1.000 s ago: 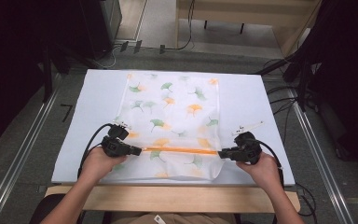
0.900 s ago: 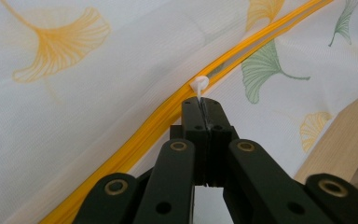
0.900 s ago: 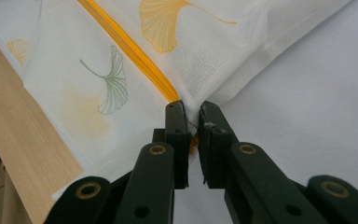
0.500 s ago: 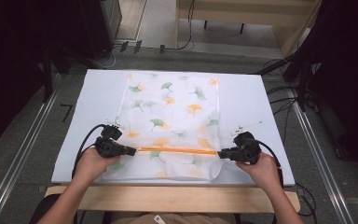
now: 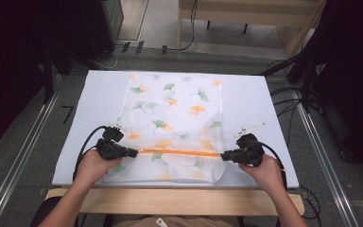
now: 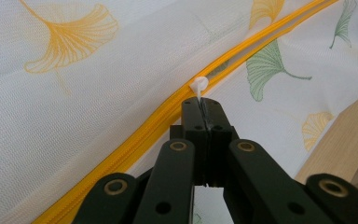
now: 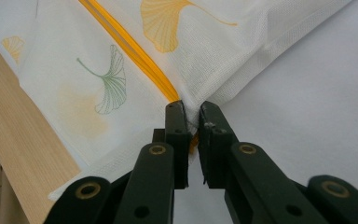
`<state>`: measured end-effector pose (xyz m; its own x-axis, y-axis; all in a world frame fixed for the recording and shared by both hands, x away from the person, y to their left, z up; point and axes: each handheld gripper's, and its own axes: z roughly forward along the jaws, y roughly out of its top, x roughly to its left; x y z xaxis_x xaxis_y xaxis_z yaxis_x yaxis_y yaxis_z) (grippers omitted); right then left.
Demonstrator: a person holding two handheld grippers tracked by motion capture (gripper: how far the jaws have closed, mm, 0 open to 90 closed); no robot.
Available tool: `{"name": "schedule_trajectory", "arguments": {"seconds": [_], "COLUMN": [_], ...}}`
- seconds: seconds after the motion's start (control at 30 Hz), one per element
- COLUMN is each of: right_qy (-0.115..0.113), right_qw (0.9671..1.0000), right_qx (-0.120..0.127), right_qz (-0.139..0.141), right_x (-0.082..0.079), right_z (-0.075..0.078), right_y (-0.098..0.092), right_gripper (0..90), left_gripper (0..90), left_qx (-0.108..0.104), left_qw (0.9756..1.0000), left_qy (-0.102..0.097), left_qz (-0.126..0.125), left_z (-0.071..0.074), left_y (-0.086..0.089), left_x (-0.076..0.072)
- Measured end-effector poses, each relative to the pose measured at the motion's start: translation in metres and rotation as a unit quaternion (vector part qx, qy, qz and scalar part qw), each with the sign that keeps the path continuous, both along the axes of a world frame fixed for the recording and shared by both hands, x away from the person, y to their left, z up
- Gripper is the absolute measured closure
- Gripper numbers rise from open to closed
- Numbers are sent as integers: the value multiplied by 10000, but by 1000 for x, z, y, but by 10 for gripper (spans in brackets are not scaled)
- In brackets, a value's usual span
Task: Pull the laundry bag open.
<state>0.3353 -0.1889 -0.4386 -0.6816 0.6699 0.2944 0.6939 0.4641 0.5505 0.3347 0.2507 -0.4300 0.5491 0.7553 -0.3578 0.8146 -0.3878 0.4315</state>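
Now a white mesh bag [image 5: 175, 127] with leaf prints lies flat on the desk [image 5: 255, 101]. Left gripper [image 5: 133, 153] has its jaws pressed together on the white zip pull [image 6: 198, 86]. Right gripper [image 5: 223, 156] pinches the bag's edge by the orange zip [image 5: 179, 152].

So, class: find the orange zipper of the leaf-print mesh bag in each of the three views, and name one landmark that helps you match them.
High view: orange zipper runs level across the bag's near part, between the two grippers.
Left gripper view: it slants from lower left to upper right, past the shut jaws.
Right gripper view: it runs from the top edge down to the jaws.
Shared landmark: the wooden table edge.
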Motion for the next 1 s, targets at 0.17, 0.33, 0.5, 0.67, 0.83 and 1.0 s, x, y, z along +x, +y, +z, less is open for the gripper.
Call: {"name": "schedule_trajectory", "arguments": {"seconds": [0.17, 0.33, 0.5, 0.67, 0.83, 1.0], "right_qy": [1, -3, -2, -1, 3, -5], "right_qw": [10000, 10000, 10000, 10000, 10000, 10000], "right_qx": [2, 8, -2, -1, -28, -27], "right_qz": [-4, -1, -6, -1, -7, 3], "right_x": [0, 0, 0, 0, 0, 0], "right_z": [0, 0, 1, 0, 1, 1], "right_y": [0, 0, 0, 0, 0, 0], "right_gripper": [847, 846, 847, 847, 850, 850], "left_gripper": [900, 900, 900, 900, 900, 900], "left_qx": [-5, -16, 4, 1, 31, -15], "left_qw": [10000, 10000, 10000, 10000, 10000, 10000], "left_qy": [5, -17, -2, 11, 31, 40], "left_qz": [7, 16, 6, 8, 16, 60], "left_z": [0, 0, -1, -1, 0, 0], "left_y": [0, 0, -1, -1, 1, 3], "left_x": [0, 0, 0, 0, 0, 0]}}
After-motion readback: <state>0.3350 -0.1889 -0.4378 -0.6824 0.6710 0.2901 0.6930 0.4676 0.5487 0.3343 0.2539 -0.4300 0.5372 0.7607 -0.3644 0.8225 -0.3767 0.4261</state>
